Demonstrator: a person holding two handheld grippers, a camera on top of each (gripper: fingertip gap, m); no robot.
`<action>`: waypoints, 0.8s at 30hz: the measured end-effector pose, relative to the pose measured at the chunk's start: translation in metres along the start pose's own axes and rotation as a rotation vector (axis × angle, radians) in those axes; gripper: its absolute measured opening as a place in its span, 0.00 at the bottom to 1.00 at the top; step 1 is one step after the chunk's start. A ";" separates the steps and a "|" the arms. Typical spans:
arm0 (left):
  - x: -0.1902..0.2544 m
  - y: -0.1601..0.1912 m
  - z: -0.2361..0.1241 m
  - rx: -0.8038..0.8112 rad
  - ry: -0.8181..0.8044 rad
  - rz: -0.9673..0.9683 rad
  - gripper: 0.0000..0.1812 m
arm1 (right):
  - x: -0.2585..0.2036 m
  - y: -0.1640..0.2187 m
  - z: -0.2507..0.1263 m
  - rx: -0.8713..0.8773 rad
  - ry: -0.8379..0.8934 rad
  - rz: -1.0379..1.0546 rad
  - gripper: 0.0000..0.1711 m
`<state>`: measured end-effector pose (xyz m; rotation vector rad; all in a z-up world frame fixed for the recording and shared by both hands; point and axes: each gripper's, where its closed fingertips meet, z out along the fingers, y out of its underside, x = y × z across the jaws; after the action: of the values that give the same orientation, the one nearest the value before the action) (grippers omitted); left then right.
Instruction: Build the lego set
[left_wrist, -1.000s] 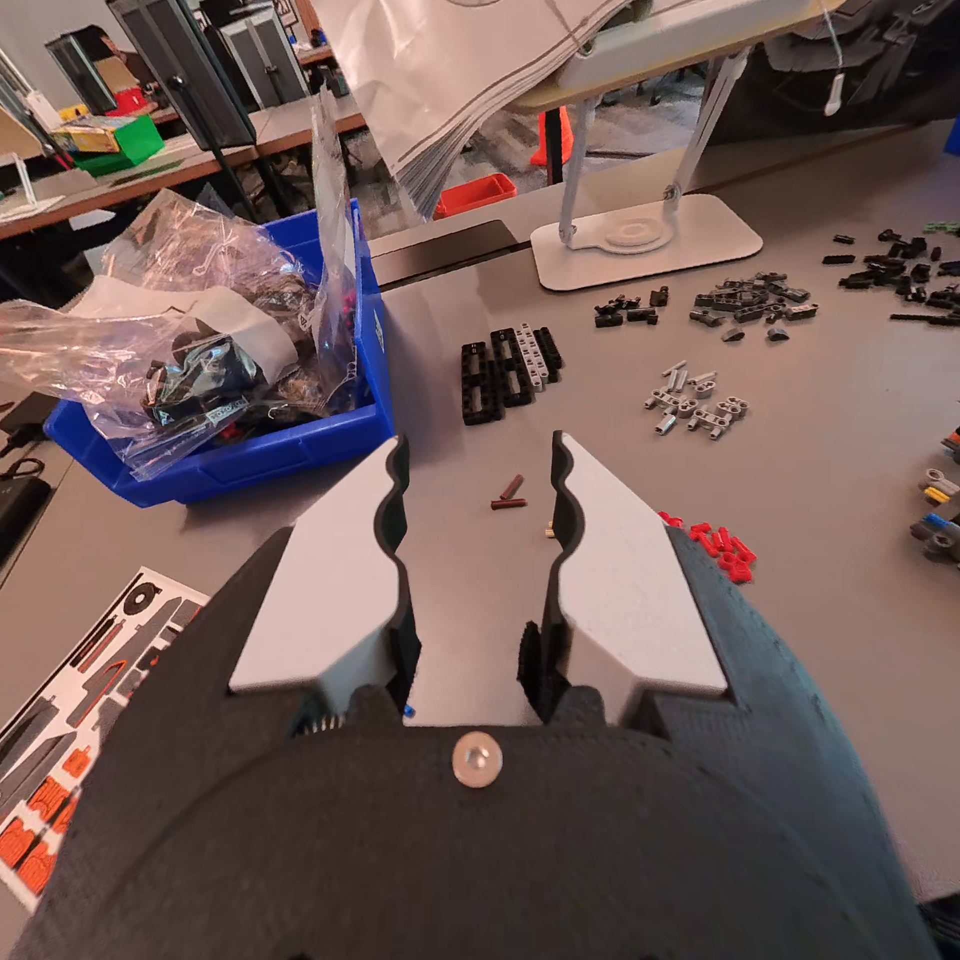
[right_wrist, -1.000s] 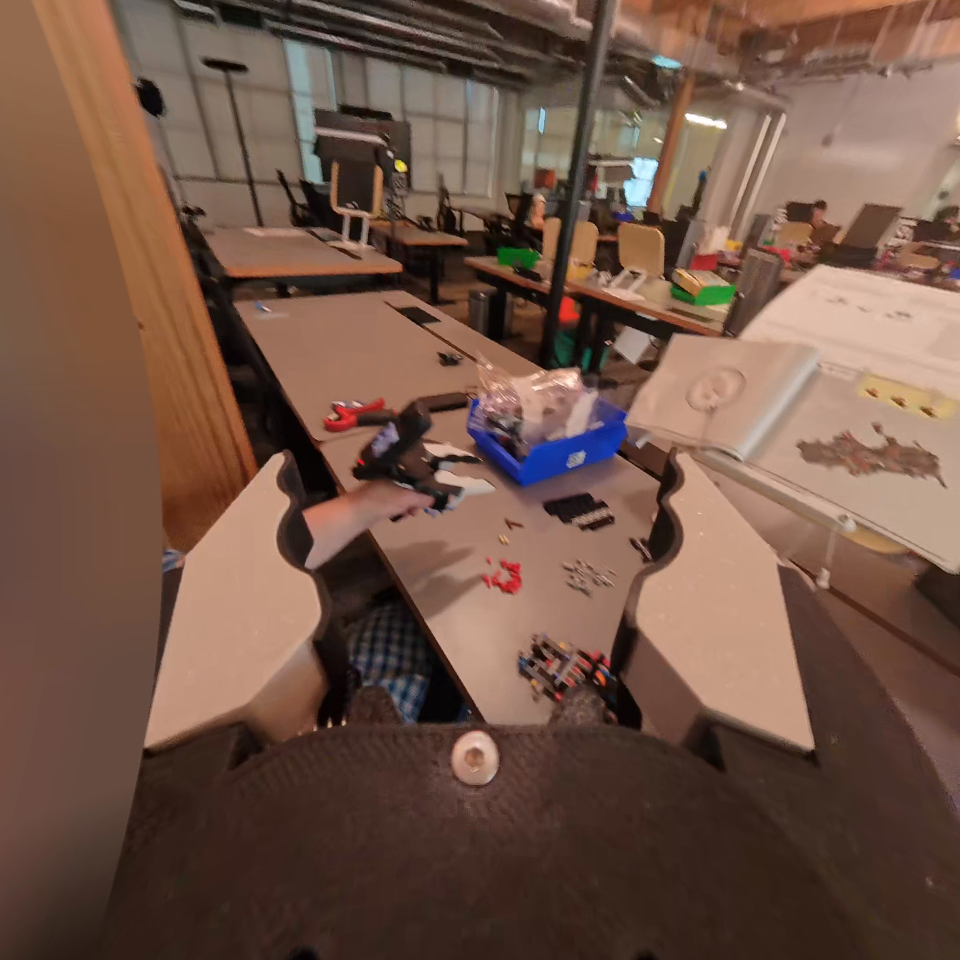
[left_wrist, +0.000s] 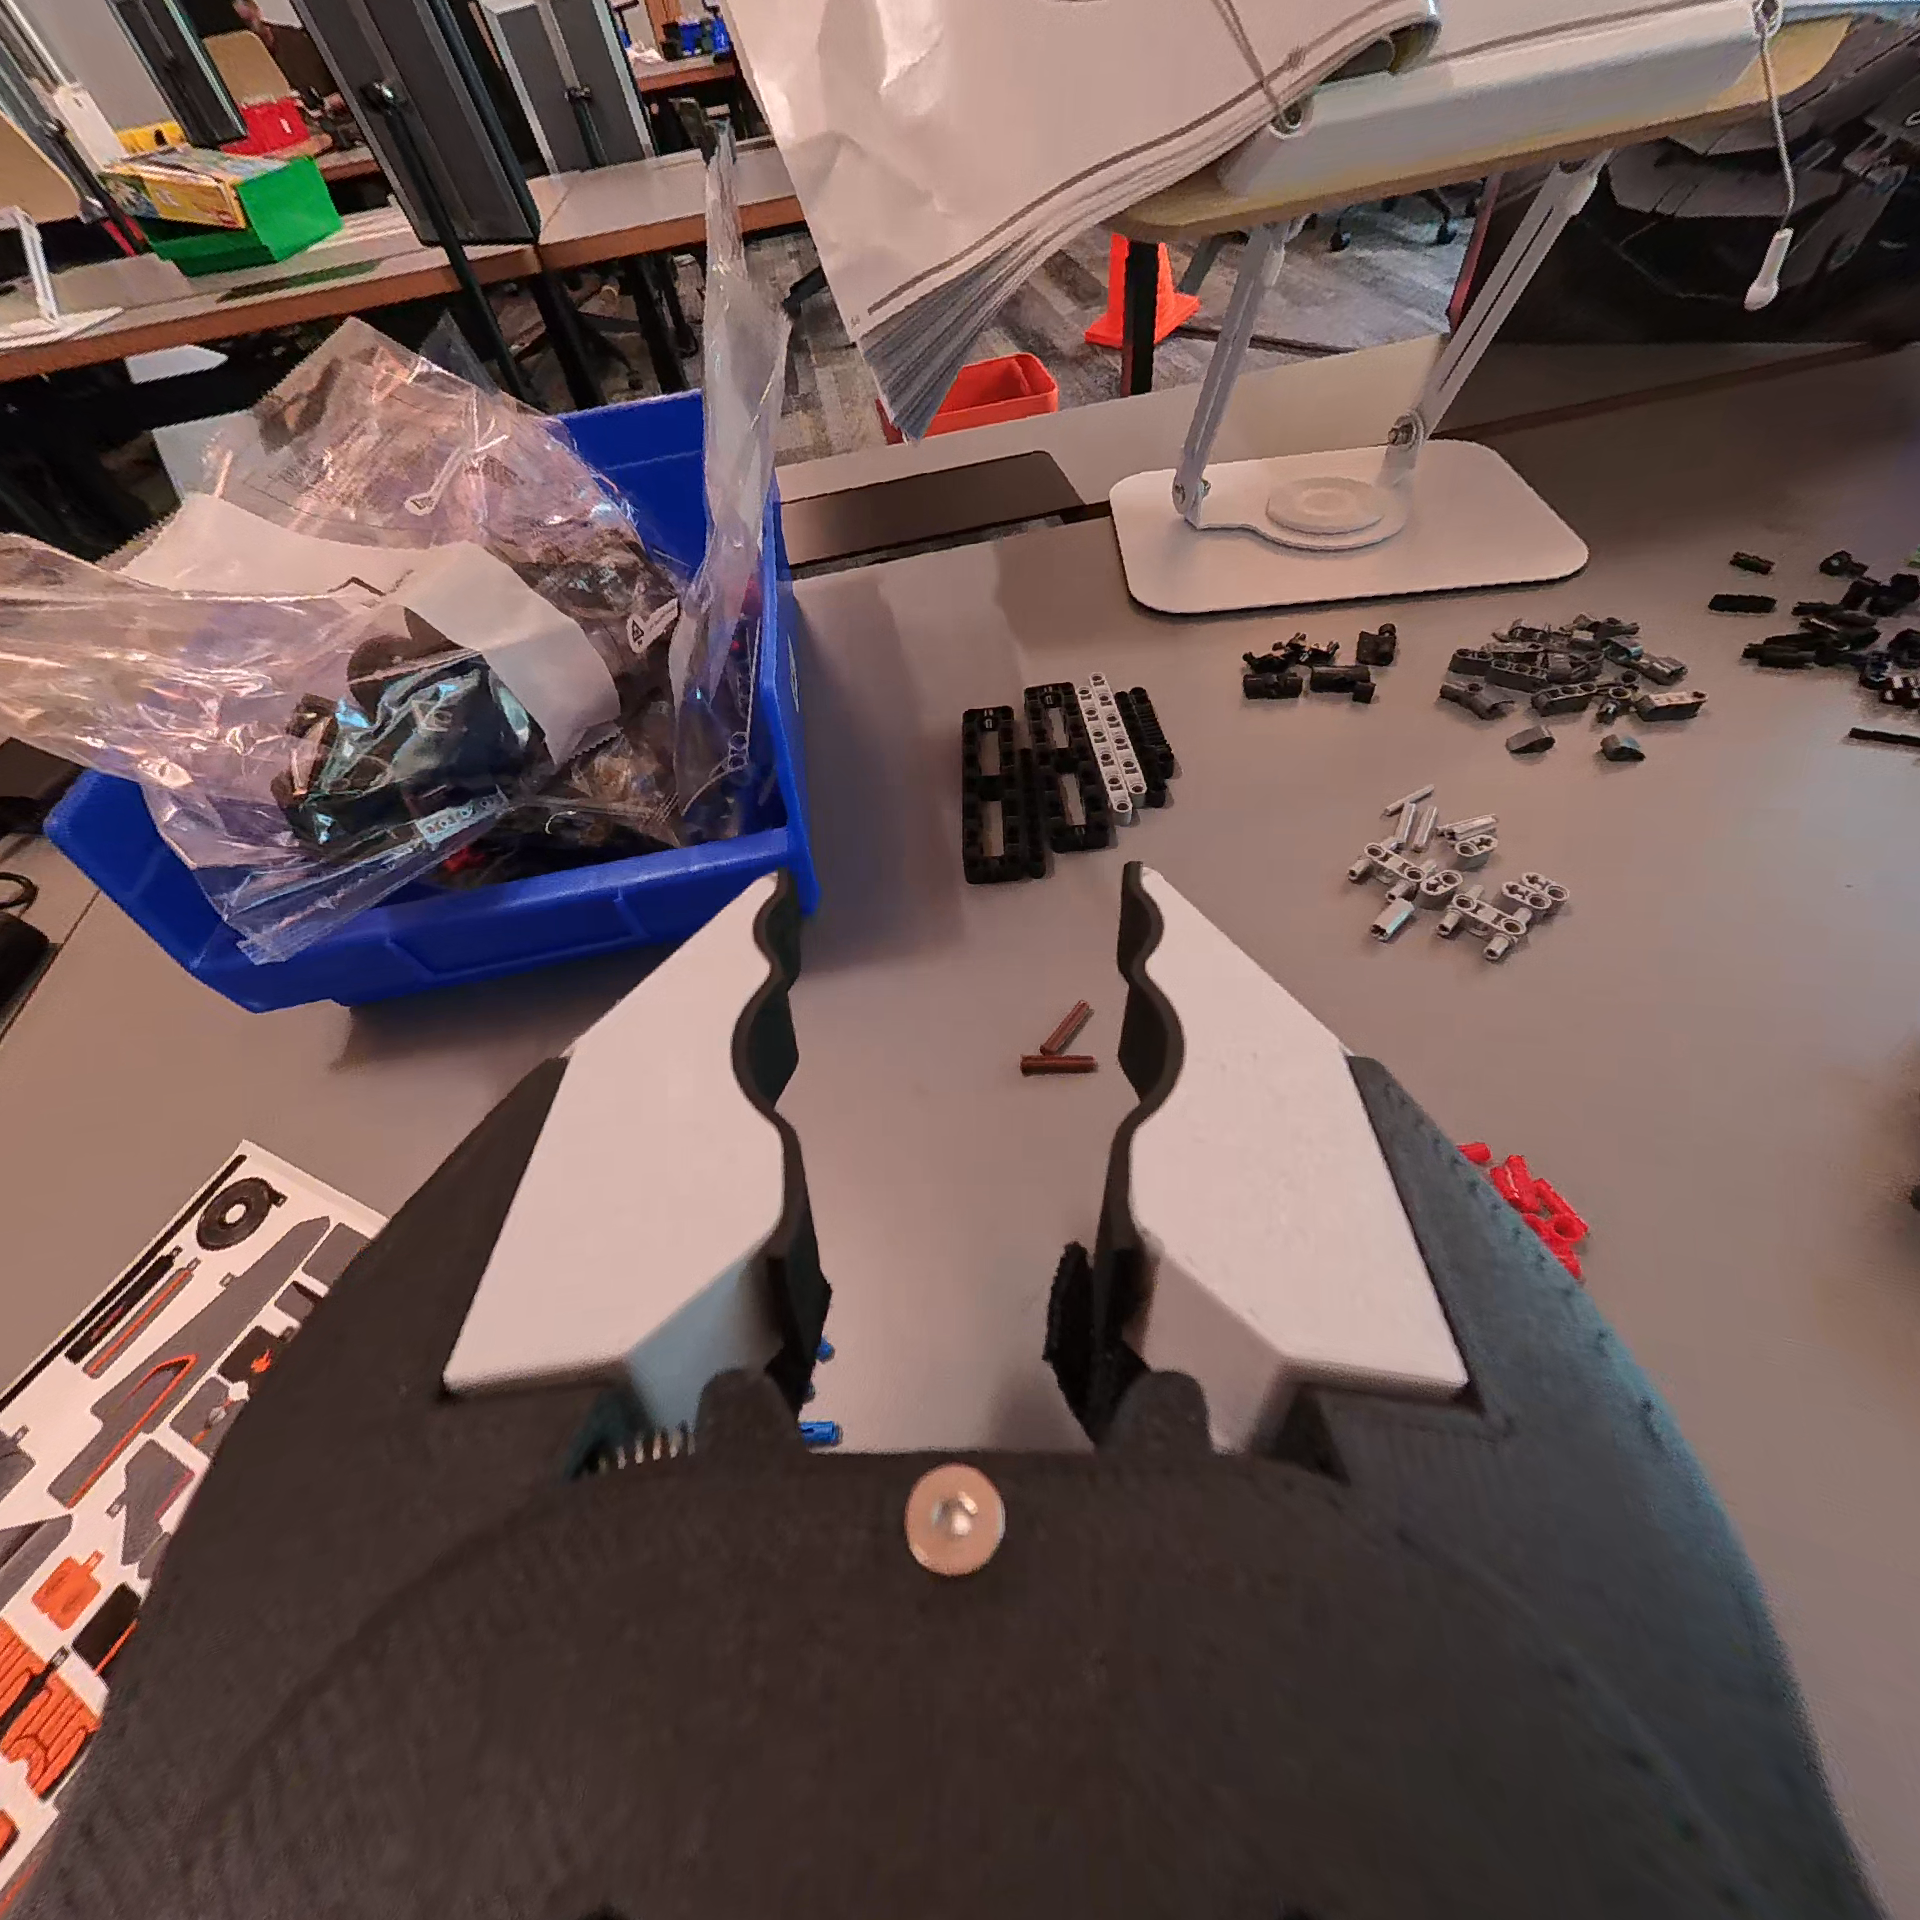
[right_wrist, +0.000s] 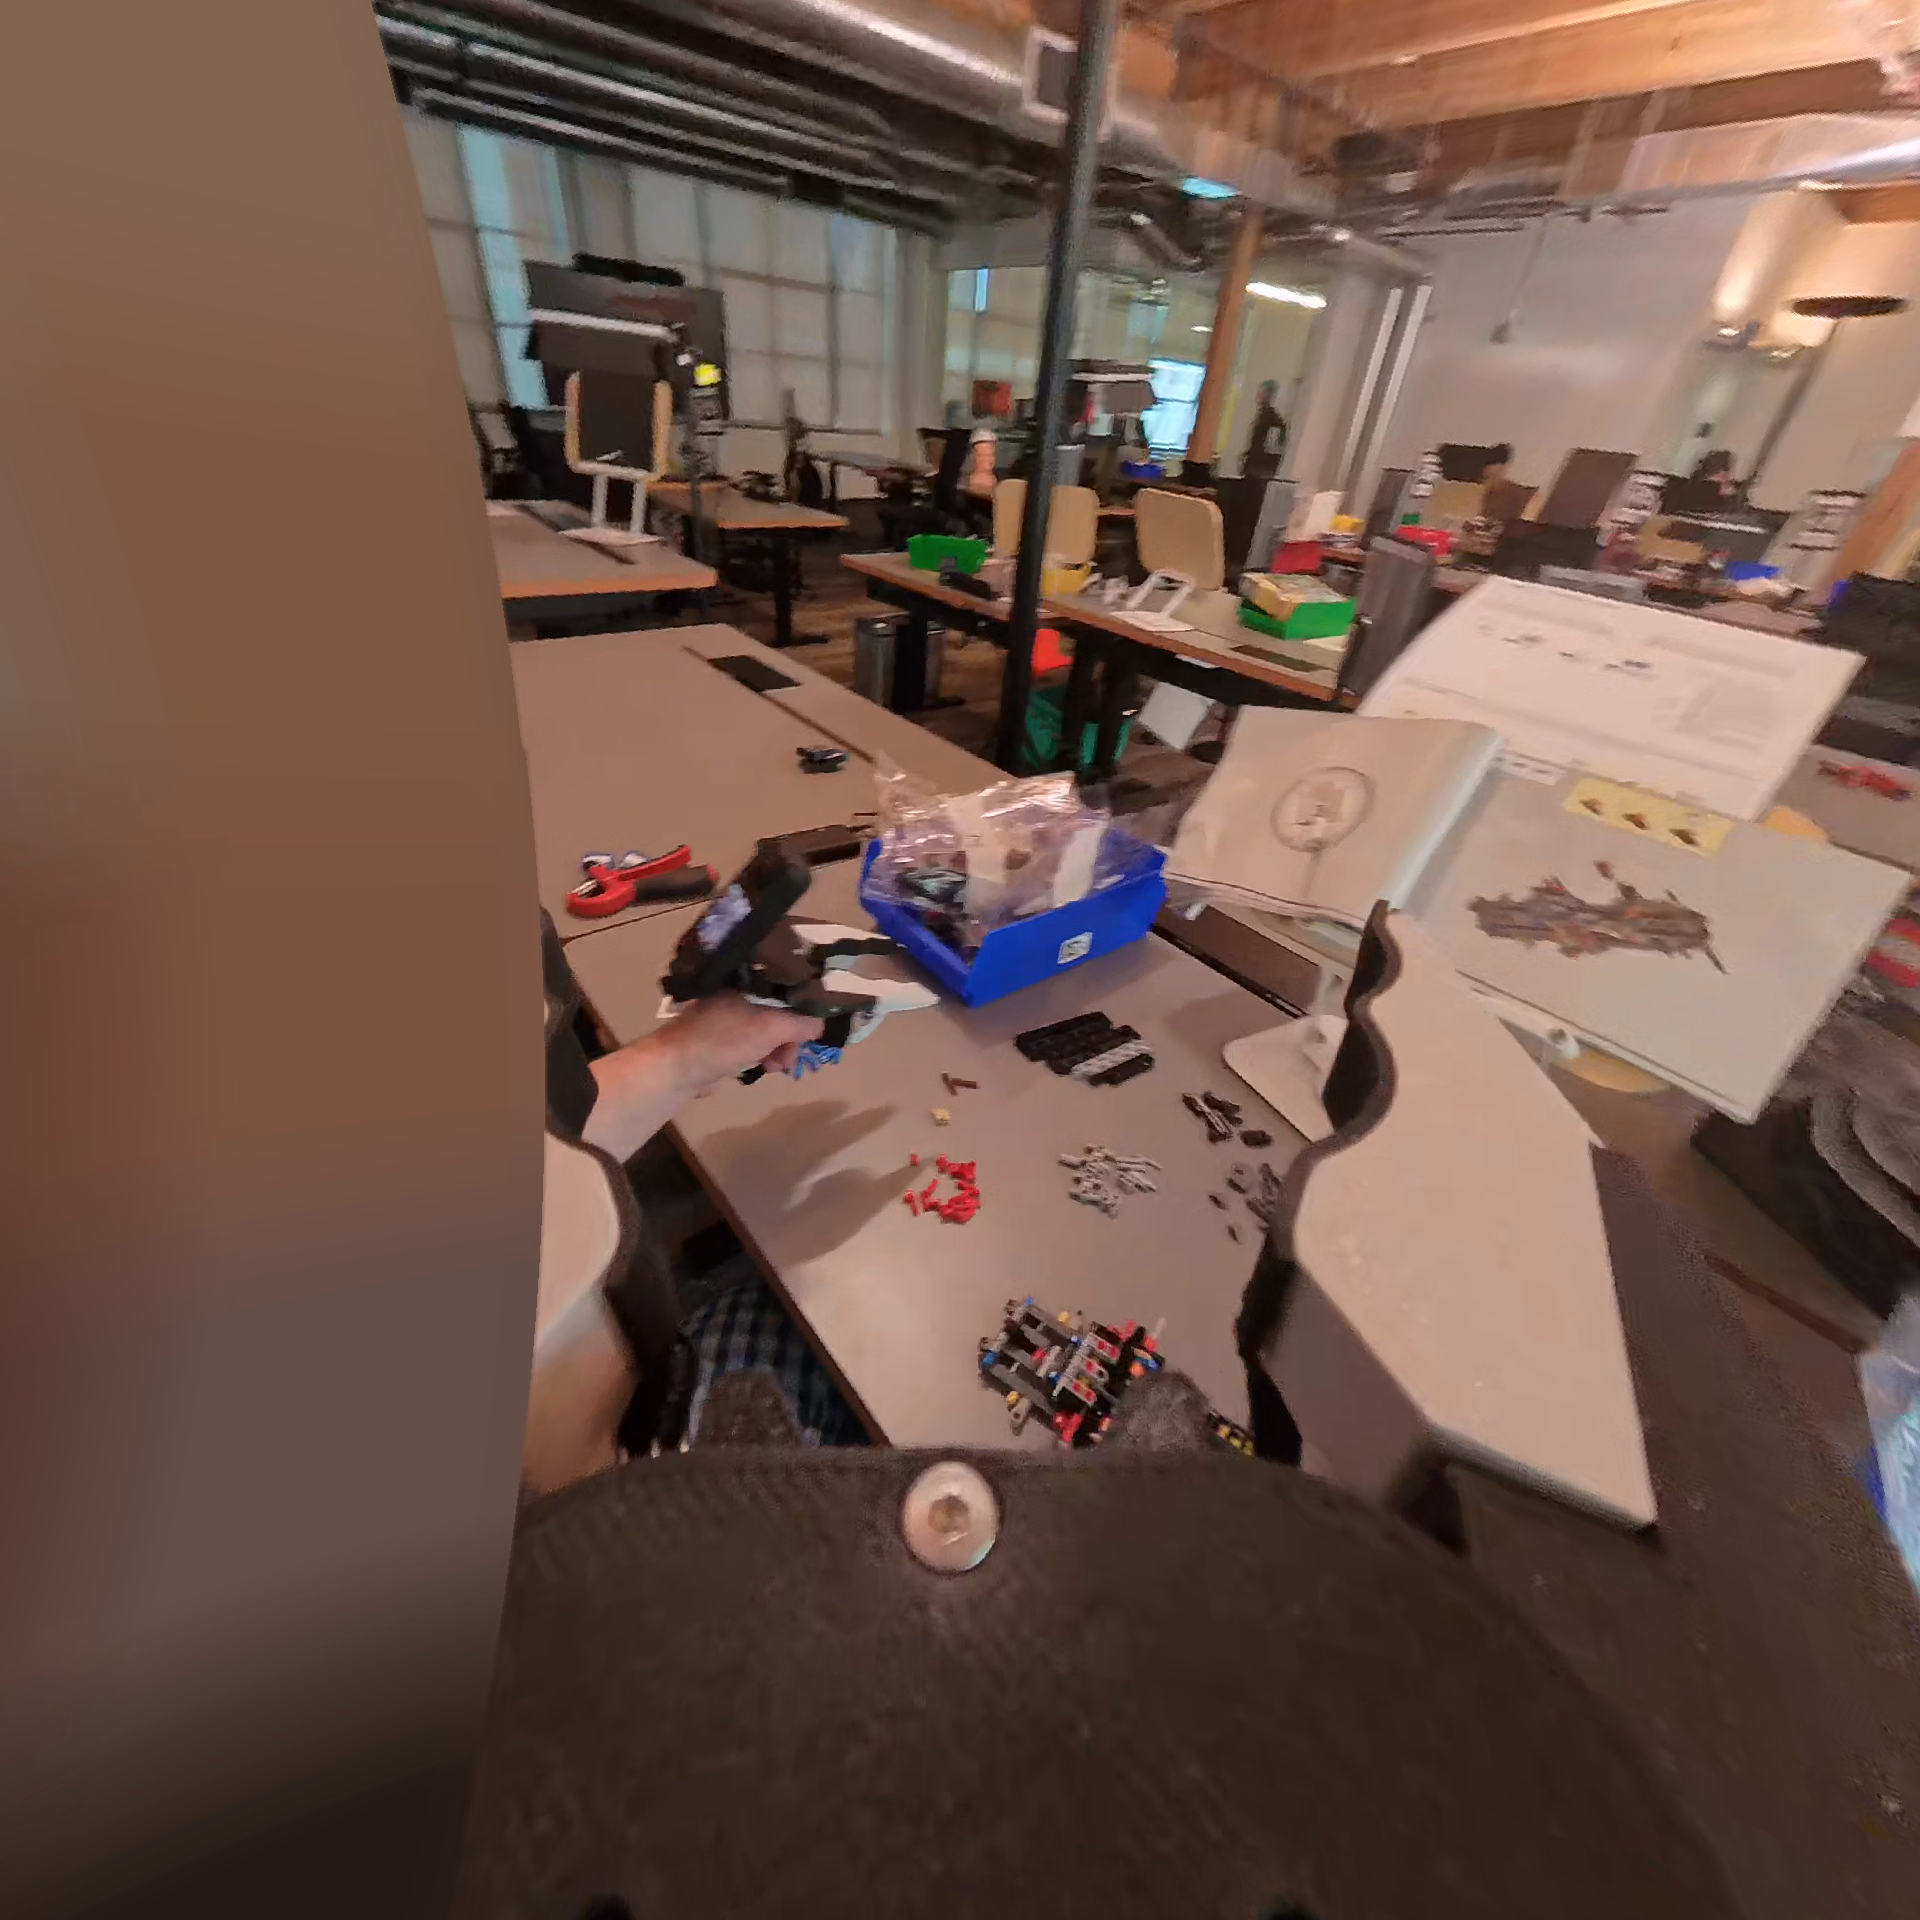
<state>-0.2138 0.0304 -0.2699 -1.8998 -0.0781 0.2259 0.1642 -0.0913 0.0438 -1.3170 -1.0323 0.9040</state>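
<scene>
Both the left gripper (left_wrist: 951, 940) and right gripper (right_wrist: 956, 1101) gape wide, empty; the partly built black lego assembly (right_wrist: 1070, 1361), studded with red and blue pins, lies near the red pins (right_wrist: 945, 1190).

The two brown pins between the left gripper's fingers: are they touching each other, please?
Cannot tell: the left wrist view shows the two brown pins meeting in a V, ends too close to judge.
</scene>
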 end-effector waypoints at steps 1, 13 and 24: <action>0.001 -0.001 0.000 0.001 0.000 0.006 0.33 | 0.015 0.007 0.001 0.000 0.017 0.029 0.82; 0.054 -0.007 0.015 0.006 -0.141 0.230 0.46 | 0.208 0.262 0.064 -0.284 0.506 0.162 0.86; 0.068 0.007 0.020 -0.022 -0.116 0.187 0.46 | 0.235 0.346 0.080 -0.449 0.603 0.069 0.89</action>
<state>-0.1514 0.0575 -0.2905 -1.9157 0.0192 0.4641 0.1777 0.1788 -0.2846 -1.8590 -0.7282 0.2772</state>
